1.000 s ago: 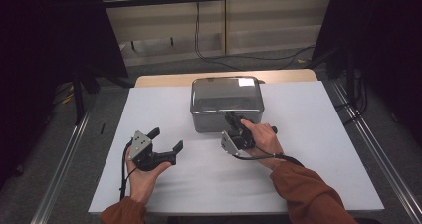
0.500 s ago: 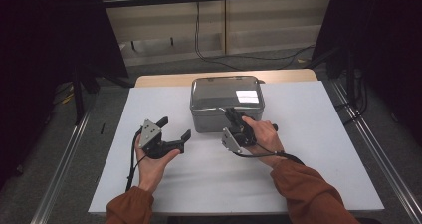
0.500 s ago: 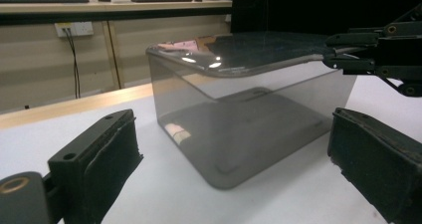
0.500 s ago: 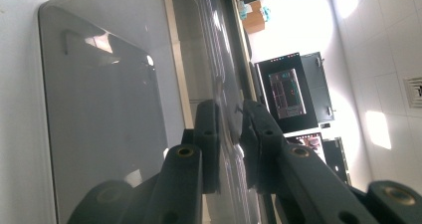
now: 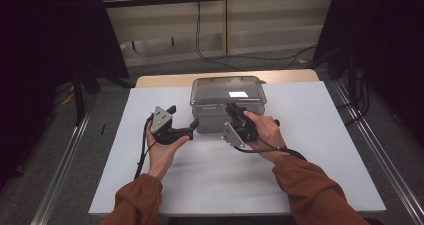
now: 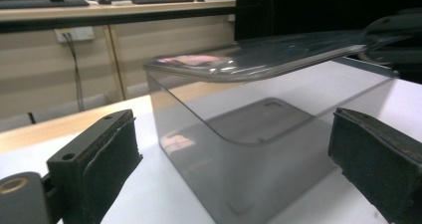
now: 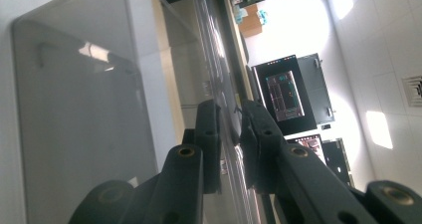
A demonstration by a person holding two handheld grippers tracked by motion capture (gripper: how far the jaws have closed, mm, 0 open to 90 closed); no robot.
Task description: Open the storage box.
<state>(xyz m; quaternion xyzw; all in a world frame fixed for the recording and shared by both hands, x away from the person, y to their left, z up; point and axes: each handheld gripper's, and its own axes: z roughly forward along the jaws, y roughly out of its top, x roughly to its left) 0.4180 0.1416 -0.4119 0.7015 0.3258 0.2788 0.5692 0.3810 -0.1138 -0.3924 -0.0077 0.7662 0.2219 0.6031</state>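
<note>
The clear smoky-grey plastic box (image 5: 227,105) sits on the white bench (image 5: 320,150); the right gripper (image 5: 235,119) pinches its lid edge (image 7: 226,124) to lift it, while the left gripper (image 5: 186,130), jaws wide, approaches the box's near-left corner to steady it.

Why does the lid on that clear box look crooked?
The lid isn't flat on the box: in the left gripper view its near edge is raised, leaving a gap. The right tongs are clamped on the lid's rim, lifting it. The left tongs are open beside the box. Nothing looks spilled or broken.
</note>
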